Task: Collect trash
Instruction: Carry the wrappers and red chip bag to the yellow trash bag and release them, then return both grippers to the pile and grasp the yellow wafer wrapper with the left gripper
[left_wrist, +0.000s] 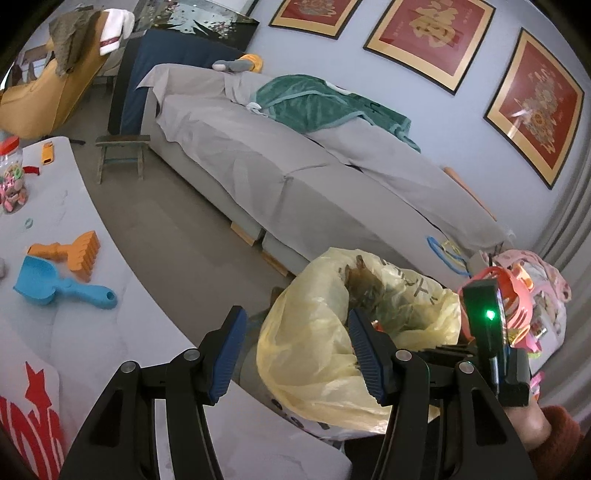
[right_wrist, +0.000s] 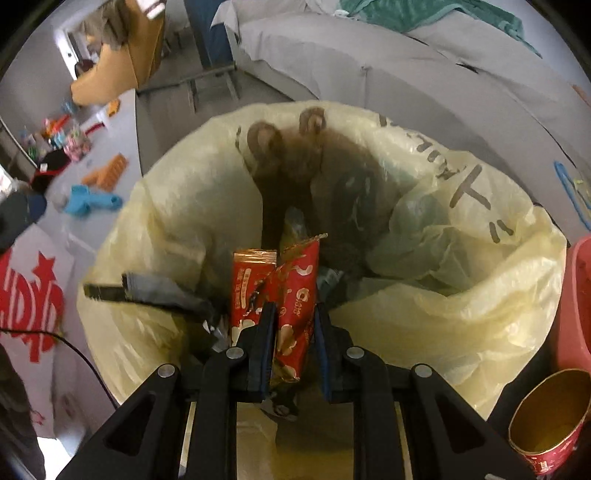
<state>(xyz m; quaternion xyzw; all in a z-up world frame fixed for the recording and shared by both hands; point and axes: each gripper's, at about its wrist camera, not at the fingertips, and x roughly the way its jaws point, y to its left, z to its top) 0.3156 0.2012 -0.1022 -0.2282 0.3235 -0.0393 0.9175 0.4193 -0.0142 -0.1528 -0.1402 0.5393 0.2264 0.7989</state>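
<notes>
A bin lined with a yellow plastic bag stands on the floor beside the table; the right wrist view looks down into its mouth. My right gripper hangs over that mouth, shut on a red snack wrapper. A second red wrapper and a grey foil wrapper stick out to the left of its left finger. My left gripper is open near the bin's rim with nothing between its blue pads. The right gripper's black body, with a green light, shows over the bin.
A white table carries a blue scoop, an orange rake and a jar. A grey covered sofa and a wooden stool stand behind. A pink bin and a gold-lined cup sit right of the bag.
</notes>
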